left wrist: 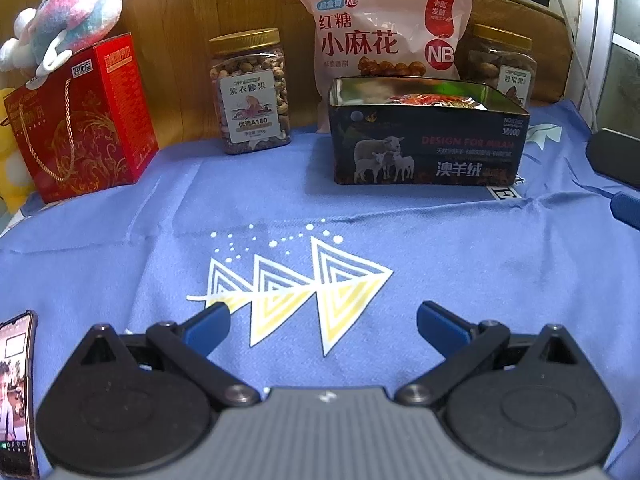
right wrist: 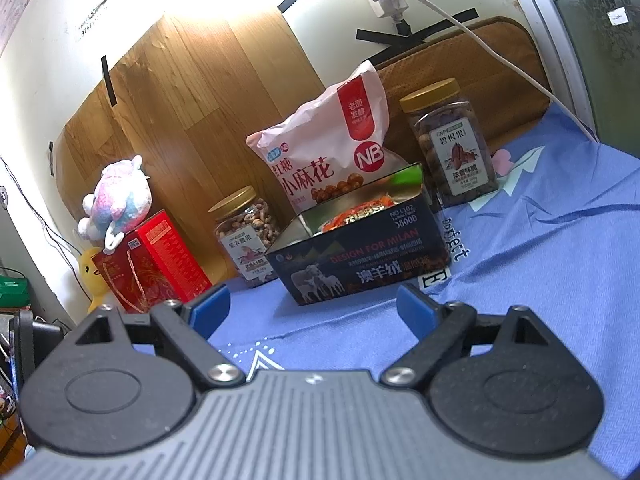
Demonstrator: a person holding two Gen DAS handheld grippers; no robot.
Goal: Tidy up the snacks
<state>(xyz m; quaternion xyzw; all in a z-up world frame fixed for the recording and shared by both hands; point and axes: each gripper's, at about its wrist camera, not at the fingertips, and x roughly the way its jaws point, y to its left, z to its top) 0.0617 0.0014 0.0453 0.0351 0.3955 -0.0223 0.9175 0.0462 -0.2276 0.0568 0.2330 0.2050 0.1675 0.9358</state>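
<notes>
- Blue cloth with a triangle print covers the tabletop, backed by a wood-grain board taped to the wall.
- We judge the task barely started or paused: both of our grippers hang over bare cloth, well apart from every snack.
- Our left gripper has its jaws spread wide with nothing between them; our right gripper likewise stands wide and empty.
- Snacks line the back: a cashew jar, a pink twist-snack bag, a pecan jar, and a red gift box under a plush toy.
- An open dark tin sits in front of the bag, with orange wrapped packets inside; we take it as the likely container.
- Next calls for reaching to one item, probably a jar, jaws set either side.
- Hidden: the tin's depth and contents, the pecan jar's lower half in the left view, and a phone cut by the frame edge.
</notes>
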